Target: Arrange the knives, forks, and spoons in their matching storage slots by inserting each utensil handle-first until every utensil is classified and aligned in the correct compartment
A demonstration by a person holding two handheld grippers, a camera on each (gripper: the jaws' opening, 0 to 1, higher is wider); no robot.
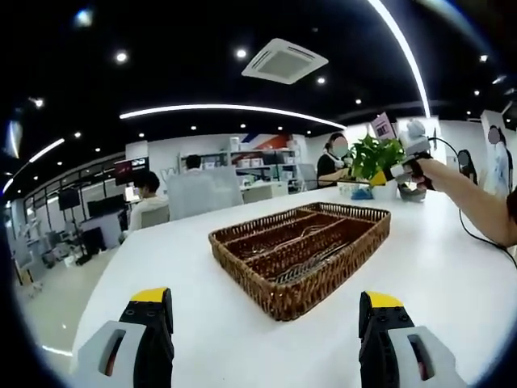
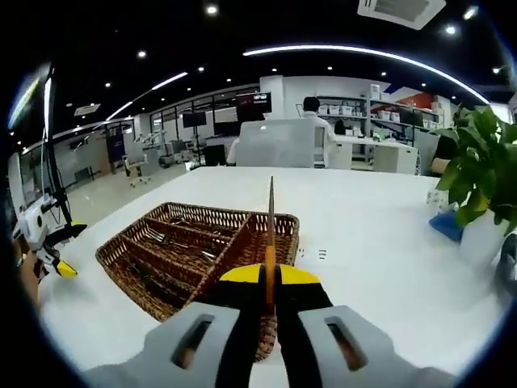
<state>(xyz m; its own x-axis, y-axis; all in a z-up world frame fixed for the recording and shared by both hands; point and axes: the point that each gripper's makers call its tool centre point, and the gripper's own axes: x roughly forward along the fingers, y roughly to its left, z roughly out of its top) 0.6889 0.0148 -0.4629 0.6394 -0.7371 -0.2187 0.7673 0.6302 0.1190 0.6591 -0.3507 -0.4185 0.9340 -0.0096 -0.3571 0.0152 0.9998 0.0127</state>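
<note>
A brown wicker tray (image 1: 242,267) with long compartments lies on the white table (image 1: 452,267), straight ahead of my left gripper (image 1: 265,303). That gripper is open wide with nothing between its yellow-tipped jaws. Several metal utensils (image 1: 311,260) lie in the tray's slots. My right gripper (image 2: 270,275) is shut on a thin utensil (image 2: 270,226) seen edge-on, with an orange lower part and a metal end pointing away over the tray's (image 2: 133,279) near right corner. In the left gripper view the right gripper (image 1: 404,168) is held far off beside the plant.
A green plant (image 2: 477,162) in a white pot stands on the table at the right, with a blue object (image 2: 446,225) beside it. My left gripper (image 2: 66,250) shows at the tray's left. People sit at desks behind the table's far edge.
</note>
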